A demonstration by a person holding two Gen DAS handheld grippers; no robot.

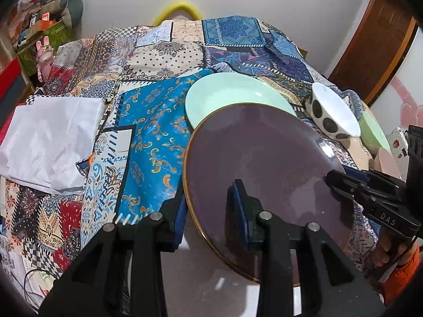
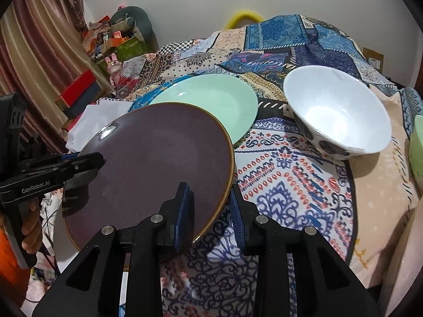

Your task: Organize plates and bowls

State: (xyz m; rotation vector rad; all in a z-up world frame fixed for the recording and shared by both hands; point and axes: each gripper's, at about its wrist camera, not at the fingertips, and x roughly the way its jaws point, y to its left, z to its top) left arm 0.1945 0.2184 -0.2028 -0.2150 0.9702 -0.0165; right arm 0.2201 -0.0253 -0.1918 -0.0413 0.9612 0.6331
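A dark purple plate (image 1: 264,163) with a gold rim is held in the air, tilted, over the patterned cloth. My left gripper (image 1: 208,206) is shut on its left edge, and my right gripper (image 2: 208,206) is shut on its right edge (image 2: 158,163). Each gripper shows in the other's view, the right one (image 1: 341,182) and the left one (image 2: 87,161). A mint green plate (image 1: 232,97) lies on the cloth just behind, also in the right wrist view (image 2: 211,100). A white bowl with dark dots (image 1: 333,111) stands to the right, also in the right wrist view (image 2: 338,113).
A light green bowl (image 1: 375,129) sits at the far right behind the white bowl; its edge shows in the right wrist view (image 2: 416,145). A folded white cloth (image 1: 50,137) lies at the left. Boxes and toys (image 1: 45,23) are piled at the back left.
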